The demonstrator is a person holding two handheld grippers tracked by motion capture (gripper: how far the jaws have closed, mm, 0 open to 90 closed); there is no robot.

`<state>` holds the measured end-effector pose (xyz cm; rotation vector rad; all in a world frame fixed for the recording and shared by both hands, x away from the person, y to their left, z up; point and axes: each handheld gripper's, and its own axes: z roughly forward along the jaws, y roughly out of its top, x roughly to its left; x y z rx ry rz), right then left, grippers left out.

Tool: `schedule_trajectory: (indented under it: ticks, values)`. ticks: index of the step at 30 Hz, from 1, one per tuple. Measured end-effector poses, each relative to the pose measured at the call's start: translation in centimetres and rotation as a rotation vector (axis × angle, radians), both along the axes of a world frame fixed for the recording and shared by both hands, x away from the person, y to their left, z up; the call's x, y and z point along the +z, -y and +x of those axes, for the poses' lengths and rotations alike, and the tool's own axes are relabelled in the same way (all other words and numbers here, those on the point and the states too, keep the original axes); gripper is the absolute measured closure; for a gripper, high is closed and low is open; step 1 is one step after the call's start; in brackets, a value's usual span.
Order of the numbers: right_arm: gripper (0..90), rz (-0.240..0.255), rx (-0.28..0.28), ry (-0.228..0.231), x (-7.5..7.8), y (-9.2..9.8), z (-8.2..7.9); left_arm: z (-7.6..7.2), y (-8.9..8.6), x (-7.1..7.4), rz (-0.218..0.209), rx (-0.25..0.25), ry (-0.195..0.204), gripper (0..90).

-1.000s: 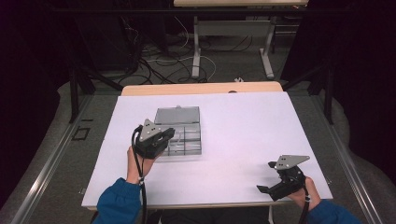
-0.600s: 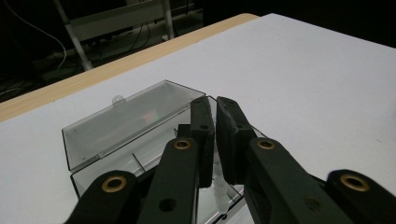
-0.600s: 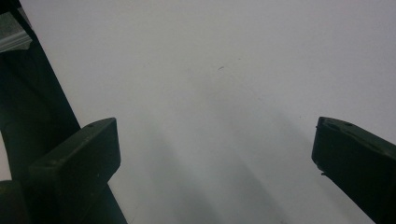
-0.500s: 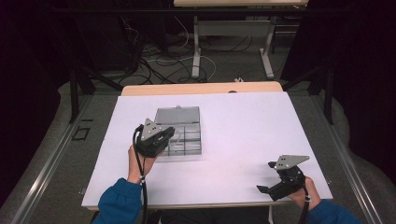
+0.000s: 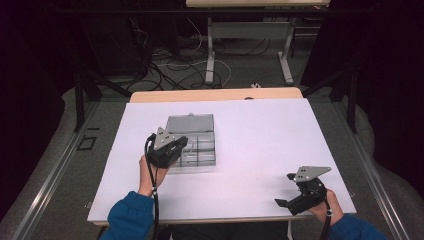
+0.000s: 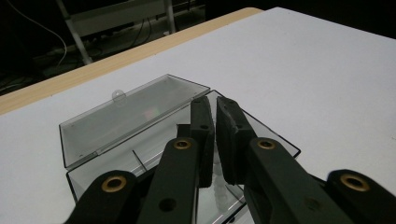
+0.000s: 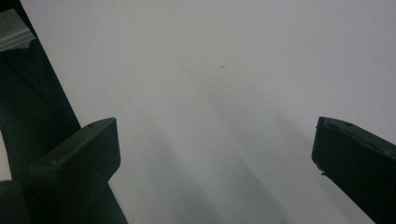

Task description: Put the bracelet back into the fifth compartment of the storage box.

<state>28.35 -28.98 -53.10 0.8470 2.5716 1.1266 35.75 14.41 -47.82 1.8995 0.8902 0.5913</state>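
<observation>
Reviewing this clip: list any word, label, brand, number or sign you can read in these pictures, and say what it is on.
None can be read.
Clear compartment box: no label or print on its open lid or tray.
White table cover: blank.
Left gripper and right gripper: black jaws and grey plates carry no legible marking.
Floor plate left of the table: too small to tell whether it bears text.

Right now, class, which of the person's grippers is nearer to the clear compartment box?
Left. The left gripper, jaws shut, hangs over the clear compartment box, whose lid stands open. The right gripper, jaws open, sits far off near the white table's front corner.
</observation>
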Motion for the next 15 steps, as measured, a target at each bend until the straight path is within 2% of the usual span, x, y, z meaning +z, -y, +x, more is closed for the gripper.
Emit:
schedule_trajectory:
  ticks: [5,8,11,15]
  values:
    - [0.8,0.003,-0.009,-0.011,0.0,-0.1,-0.1,0.2,0.1,-0.4,0.003,0.002,-0.01,85.7]
    - [0.8,0.009,-0.01,0.005,-0.1,-0.1,0.0,0.4,0.3,-0.7,0.009,0.004,-0.013,85.7]
    - [0.8,0.002,-0.002,-0.004,0.0,0.0,0.0,0.5,0.4,-1.0,0.014,0.003,-0.02,85.7]
    - [0.8,0.008,-0.01,0.007,-0.1,-0.1,0.0,0.6,0.6,-1.3,0.024,0.003,-0.027,85.7]
